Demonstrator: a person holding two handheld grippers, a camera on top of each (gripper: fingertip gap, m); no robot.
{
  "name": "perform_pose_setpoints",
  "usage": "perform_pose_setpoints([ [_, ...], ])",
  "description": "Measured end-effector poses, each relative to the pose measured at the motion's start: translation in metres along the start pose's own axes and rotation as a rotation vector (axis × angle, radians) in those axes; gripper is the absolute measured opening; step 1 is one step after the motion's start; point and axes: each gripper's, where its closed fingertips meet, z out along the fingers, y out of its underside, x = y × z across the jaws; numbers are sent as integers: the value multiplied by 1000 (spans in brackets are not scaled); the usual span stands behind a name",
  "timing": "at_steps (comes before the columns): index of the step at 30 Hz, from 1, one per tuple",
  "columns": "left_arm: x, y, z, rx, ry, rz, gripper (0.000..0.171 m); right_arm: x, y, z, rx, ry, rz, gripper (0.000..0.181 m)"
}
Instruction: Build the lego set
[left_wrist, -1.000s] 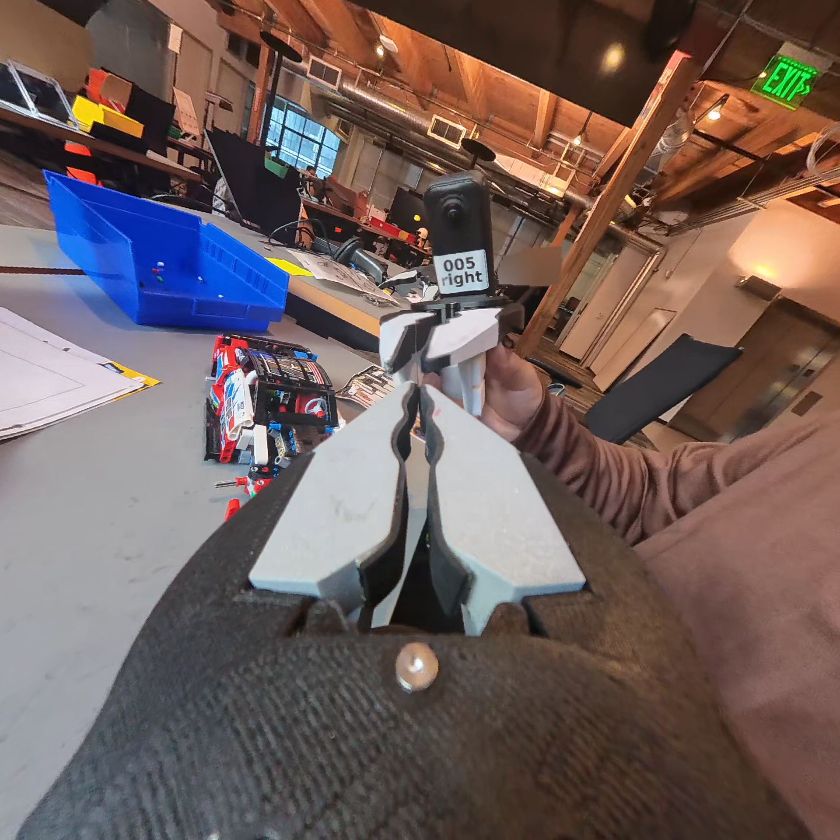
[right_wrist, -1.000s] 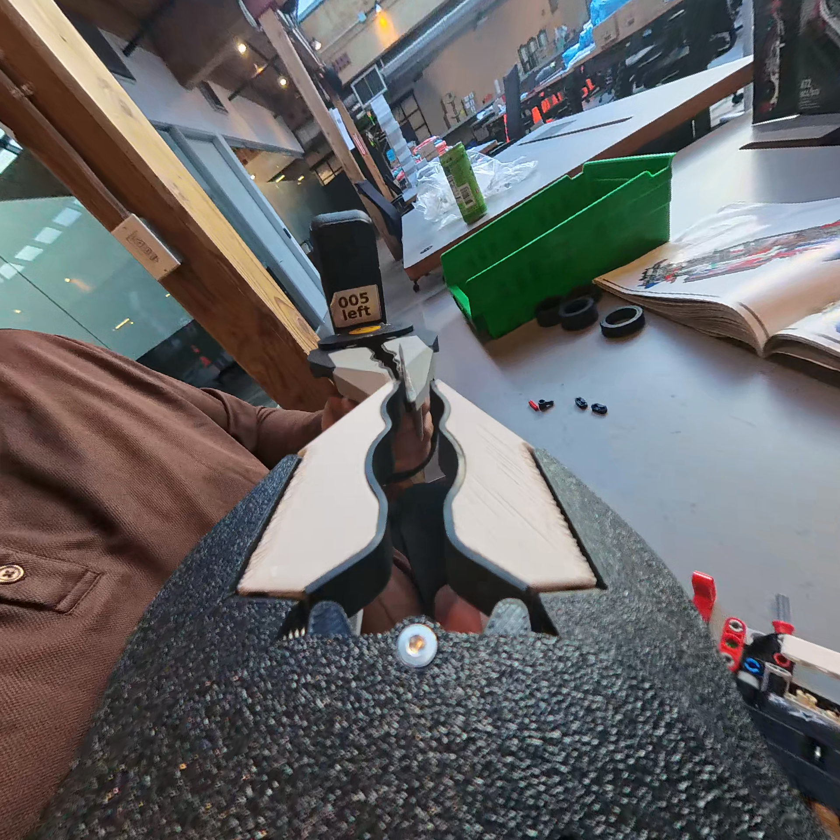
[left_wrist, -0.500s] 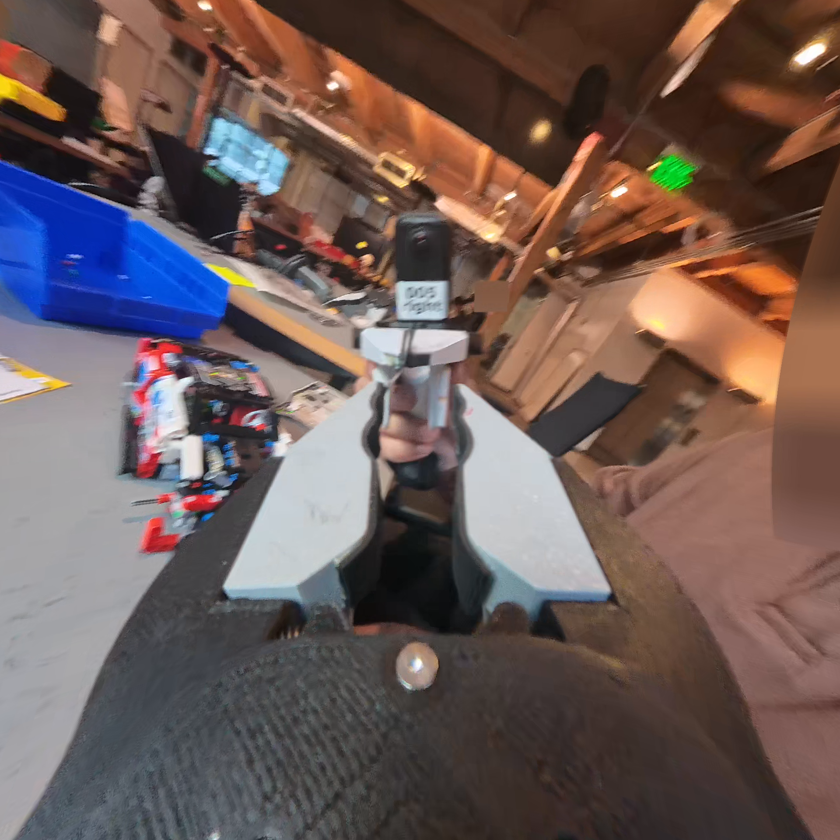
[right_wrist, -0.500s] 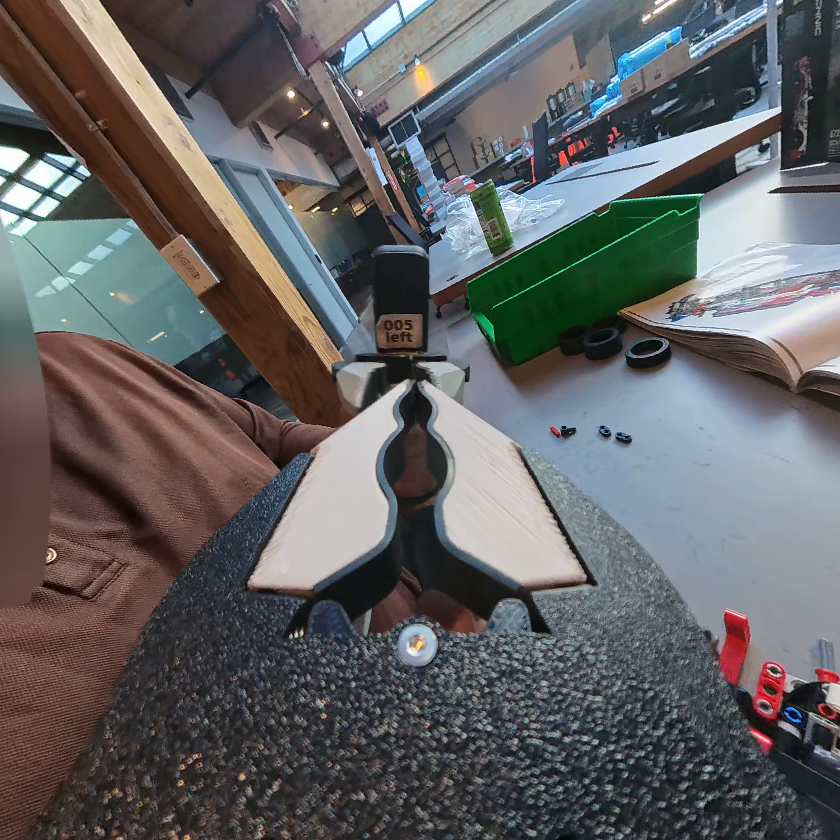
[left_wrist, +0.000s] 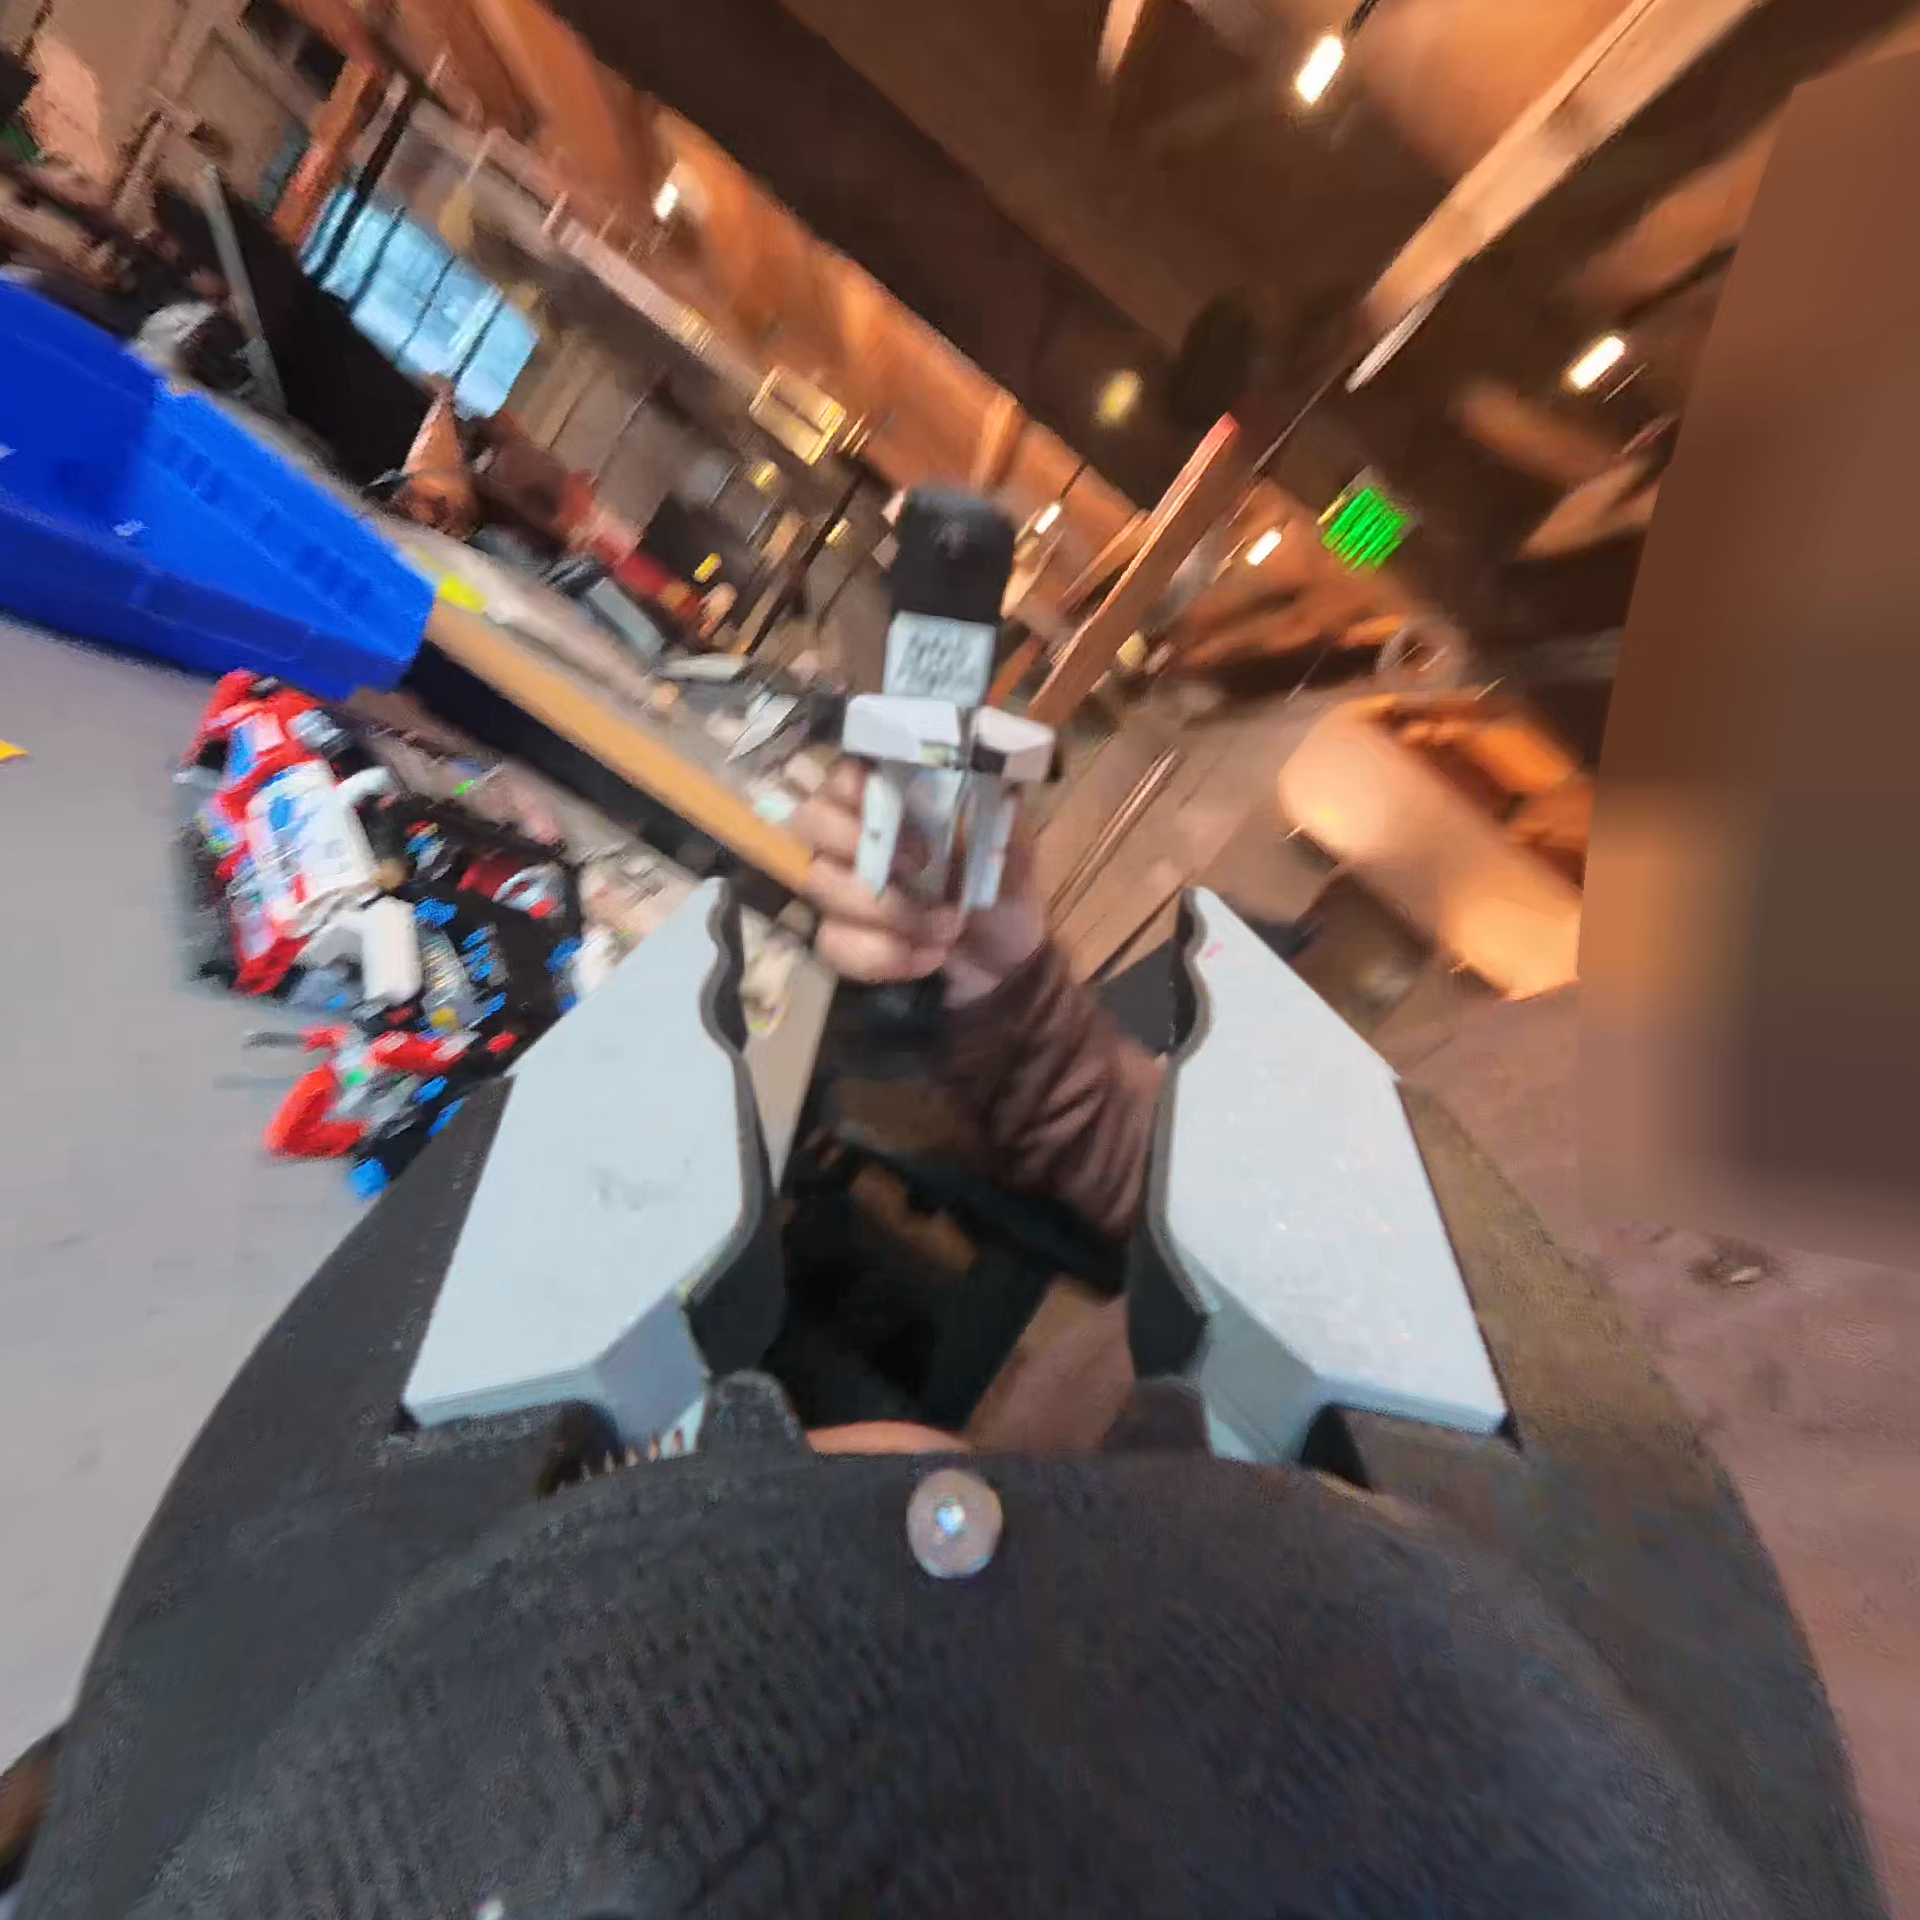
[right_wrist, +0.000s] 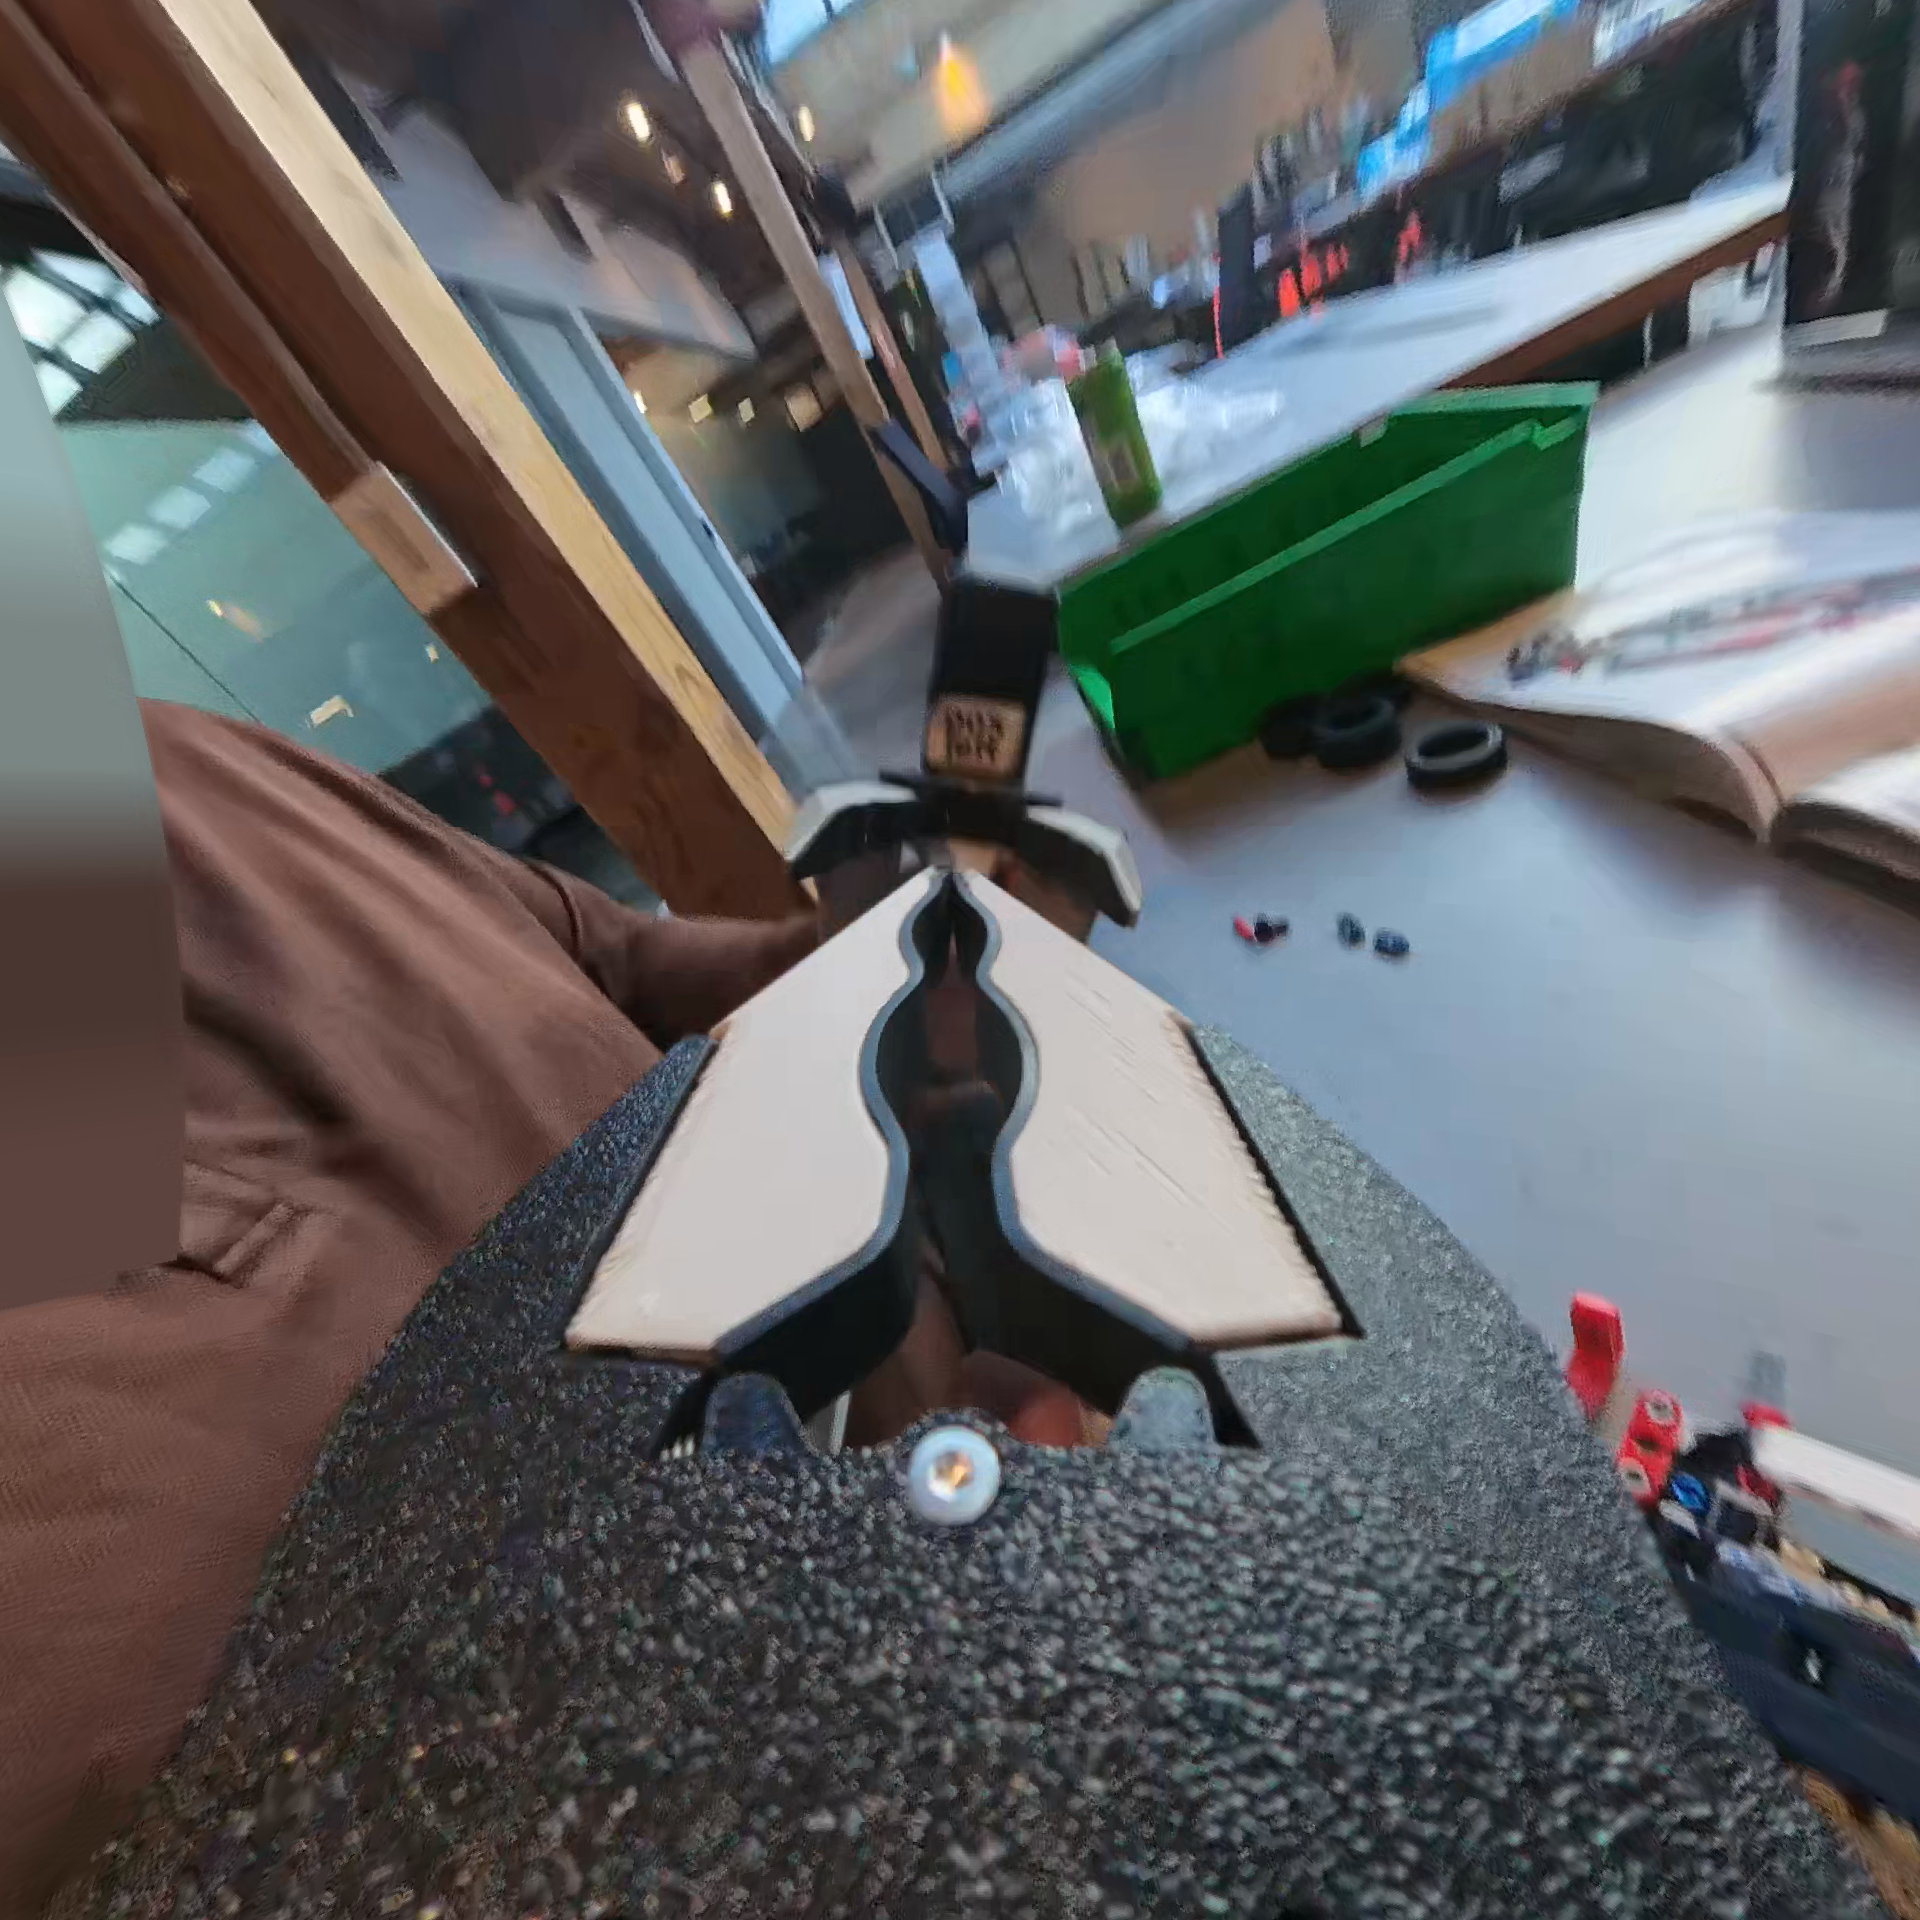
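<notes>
The partly built lego car (left_wrist: 322, 873), red, white and black, lies on the grey table (left_wrist: 114, 1195) at the left of the left wrist view, with loose red and blue pieces (left_wrist: 353, 1101) in front of it. One end of it shows in the right wrist view (right_wrist: 1745, 1496), next to a red piece (right_wrist: 1595, 1351). My left gripper (left_wrist: 956, 925) is open wide and empty, held above the table edge. My right gripper (right_wrist: 951, 883) is shut, with nothing seen between its tips. The two grippers face each other: the right gripper (left_wrist: 935, 821) in a hand, the left gripper (right_wrist: 961, 821) with its jaws spread.
A blue bin (left_wrist: 156, 551) stands behind the car. In the right wrist view a green bin (right_wrist: 1330, 603), black tyres (right_wrist: 1351, 727), an open instruction booklet (right_wrist: 1714, 675) and several small dark pieces (right_wrist: 1320, 930) lie on the table. A person's brown sleeve (right_wrist: 364, 1039) is at the left. About 4 centimetres separates my left fingertips from my right. Between my left fingertips and the red piece (right_wrist: 1595, 1351) there is roughly 15 centimetres. It turns up in the left wrist view (left_wrist: 308, 1130) as well.
My left gripper has opened from shut to wide open and its view has swung, now blurred. My right gripper has closed its small gap and drawn back from the left gripper.
</notes>
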Motion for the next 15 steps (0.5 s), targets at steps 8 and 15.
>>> perform_pose_setpoints([
  [8, -19, 29, 5, -438, -201, 89, 31, 26, 72, -3, -544, 167, 31, 0],
  [15, -36, 53, 7, -590, -272, 127, 19, 27, 84, 1, -667, 168, -11, 0],
])
